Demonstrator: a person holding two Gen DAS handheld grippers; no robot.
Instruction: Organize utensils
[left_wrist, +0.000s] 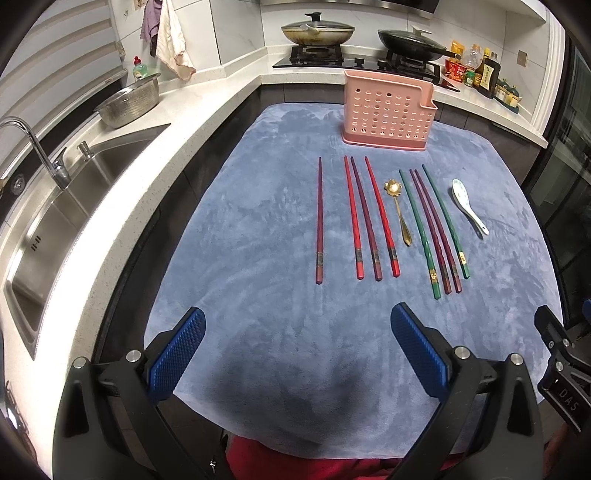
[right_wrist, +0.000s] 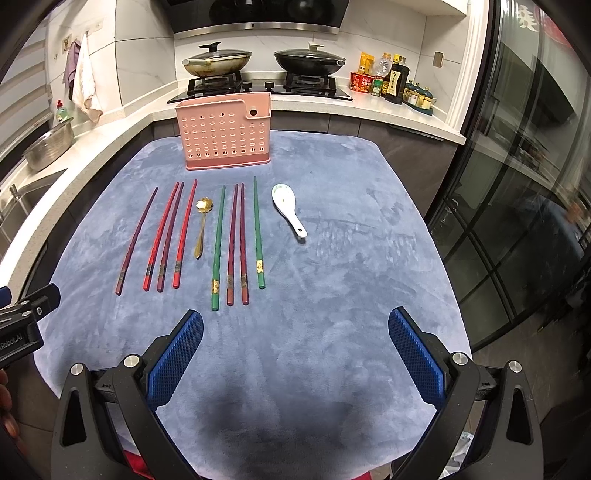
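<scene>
A pink perforated utensil holder (left_wrist: 388, 110) (right_wrist: 225, 138) stands upright at the far end of a blue-grey cloth (left_wrist: 258, 314) (right_wrist: 351, 295). In front of it lie several chopsticks in a row: red and maroon ones (left_wrist: 382, 218) (right_wrist: 184, 236) on the left, green and maroon ones (left_wrist: 419, 230) (right_wrist: 219, 247) on the right. A gold spoon (left_wrist: 399, 210) (right_wrist: 201, 229) lies between the groups. A white ceramic spoon (left_wrist: 469, 206) (right_wrist: 290, 208) lies at the right. My left gripper (left_wrist: 297, 354) and my right gripper (right_wrist: 295, 354) are open and empty, above the cloth's near part.
A steel sink (left_wrist: 74, 199) with a tap and a colander (left_wrist: 129, 103) is on the counter at the left. A stove with two lidded pans (right_wrist: 218, 61) and several sauce bottles (right_wrist: 391, 79) are behind the holder. A glass door (right_wrist: 517, 184) is at the right.
</scene>
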